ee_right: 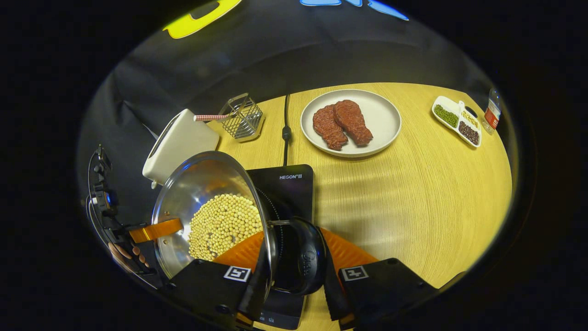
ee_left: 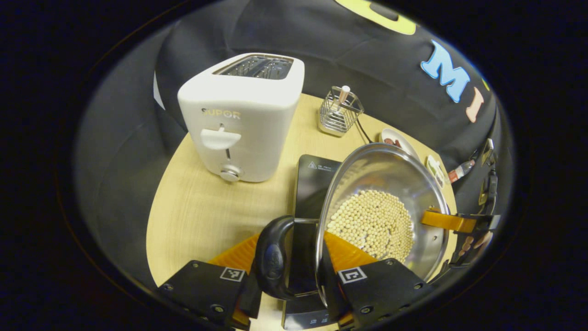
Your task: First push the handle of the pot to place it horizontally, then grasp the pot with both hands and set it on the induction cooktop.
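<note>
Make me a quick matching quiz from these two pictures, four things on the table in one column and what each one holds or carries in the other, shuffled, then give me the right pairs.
Things
1. pot
2. round plate
3. wire rack
4. toaster

What it holds or carries
A. two brown meat patties
B. a heap of pale round beans
C. a lever and a knob on its front
D. a stick with a checked pattern lying across its top

Pairs: 1-B, 2-A, 3-D, 4-C
</note>
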